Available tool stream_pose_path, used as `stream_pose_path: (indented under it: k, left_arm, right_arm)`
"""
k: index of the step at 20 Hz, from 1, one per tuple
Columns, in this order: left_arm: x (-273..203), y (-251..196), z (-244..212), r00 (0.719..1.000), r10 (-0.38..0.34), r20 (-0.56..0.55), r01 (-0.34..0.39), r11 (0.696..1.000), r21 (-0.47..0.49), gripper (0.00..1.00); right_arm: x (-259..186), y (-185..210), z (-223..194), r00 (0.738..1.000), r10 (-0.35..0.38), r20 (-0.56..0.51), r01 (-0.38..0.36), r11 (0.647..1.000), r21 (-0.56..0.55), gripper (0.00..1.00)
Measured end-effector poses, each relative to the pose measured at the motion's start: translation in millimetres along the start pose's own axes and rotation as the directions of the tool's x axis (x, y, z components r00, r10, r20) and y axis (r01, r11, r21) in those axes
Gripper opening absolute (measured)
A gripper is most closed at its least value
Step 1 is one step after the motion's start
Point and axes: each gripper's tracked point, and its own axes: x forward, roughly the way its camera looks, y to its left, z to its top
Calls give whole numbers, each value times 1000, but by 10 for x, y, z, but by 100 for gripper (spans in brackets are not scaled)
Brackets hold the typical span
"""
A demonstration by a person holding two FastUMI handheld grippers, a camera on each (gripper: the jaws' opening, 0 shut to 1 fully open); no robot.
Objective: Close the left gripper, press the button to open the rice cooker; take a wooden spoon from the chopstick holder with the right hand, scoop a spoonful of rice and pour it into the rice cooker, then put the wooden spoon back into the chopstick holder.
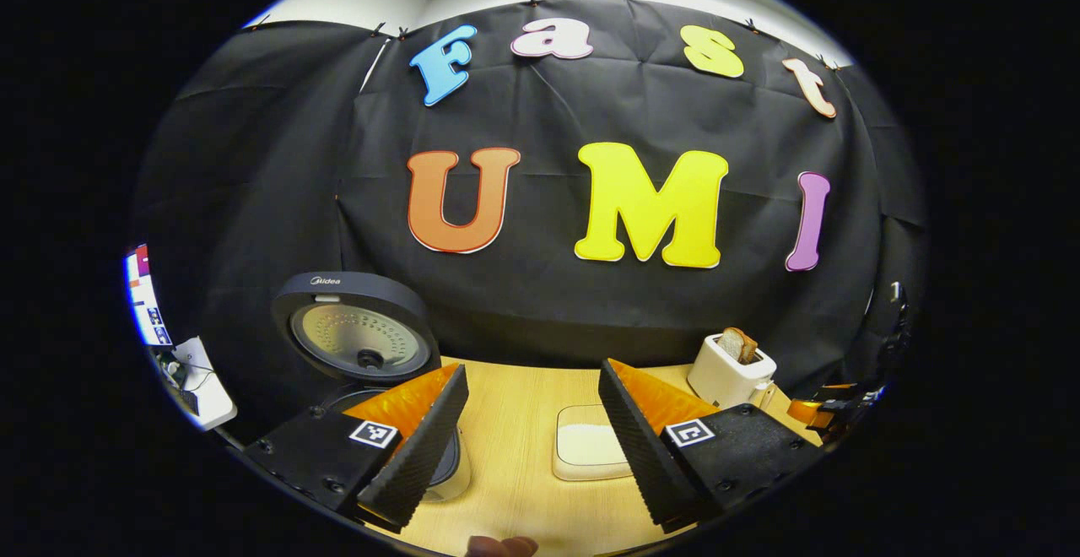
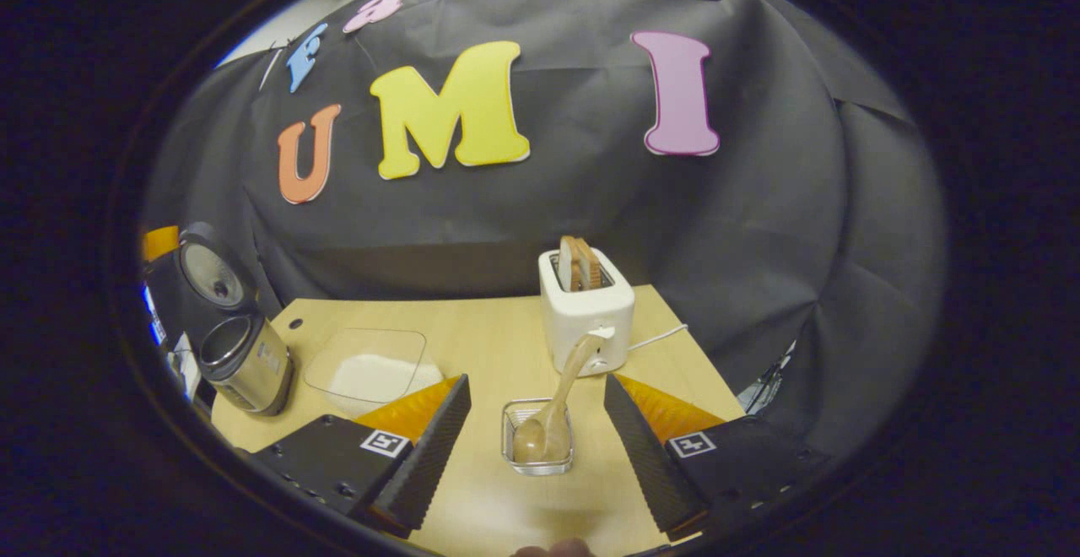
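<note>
While the dark round lid of the rice cooker is stood fully up behind its metal-walled pot, the left gripper is held released above the pale wooden table, its two fingers spread wide apart with nothing between them. In the left gripper view the cooker's rim is partly hidden behind the left-hand finger, and the lid's perforated silver inner plate is turned toward the camera. A shallow square dish of white rice is seen on the table between the two fingers, farther off. A white two-slot toaster with brown bread slices standing in it is placed near the black cloth wall, to the right of the dish. In the right gripper view the right gripper is likewise released, its fingers wide apart and gripping nothing. Between them, on the table, a small clear square chopstick holder is seen, and a light wooden spoon is stood in it with the bowl down inside and the handle leaning up toward the toaster just behind. From this side the rice dish is found to the left of the holder, and the open cooker is set well apart at the table's far left corner. A white cord is trailed from the toaster toward the table's right edge.
</note>
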Motion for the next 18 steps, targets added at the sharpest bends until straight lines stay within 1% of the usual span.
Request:
stream_pose_path:
  k: [2,3,4,5,6,7,9,10,12,13,14,16,17,18]
  left_arm:
    - [9,-91,25,1000,2,2,-2,1000,5,99]
    - [19,-153,18,1000,-1,-2,1,1000,4,99]
    - [27,-216,6,1000,-4,-11,4,1000,3,99]
    - [33,-261,1,1000,-5,-15,5,1000,5,99]
    - [37,-296,11,1000,-3,-18,3,1000,7,99]
    - [56,-318,1,1000,3,-19,-3,1000,8,99]
    - [50,-403,-21,999,7,-31,-7,1000,10,99]
    - [37,-440,-41,999,7,-38,-7,1000,17,99]
    - [22,-474,-85,999,9,-51,-7,999,34,99]
    - [41,-480,-102,998,12,-56,-10,999,40,99]
    - [43,-478,-93,998,20,-57,-18,999,41,99]
    - [35,-438,-105,998,38,-58,-36,998,46,99]
    - [48,-429,-108,997,45,-60,-42,998,50,99]
    - [44,-423,-107,997,49,-62,-46,998,51,99]
  right_arm:
    - [286,-74,-99,999,16,-39,-15,1000,27,95]
    - [440,-113,-158,998,22,-60,-20,999,34,99]
    - [584,-140,-211,996,31,-79,-27,999,45,96]
    - [717,-177,-288,994,37,-99,-31,998,57,96]
    - [845,-196,-339,992,45,-118,-36,997,73,93]
    - [949,-222,-398,990,52,-133,-39,995,96,96]
    - [1157,-232,-462,985,71,-157,-47,987,154,96]
    - [1245,-232,-493,983,76,-167,-46,983,175,93]
    - [1401,-225,-586,976,84,-199,-43,978,203,92]
    - [1455,-215,-631,974,86,-212,-40,977,210,96]
    - [1503,-202,-657,972,88,-218,-40,976,216,95]
    - [1580,-152,-688,967,104,-232,-50,973,227,86]
    - [1593,-124,-708,964,116,-239,-57,969,240,72]
    - [1616,-95,-700,962,124,-242,-59,965,257,62]
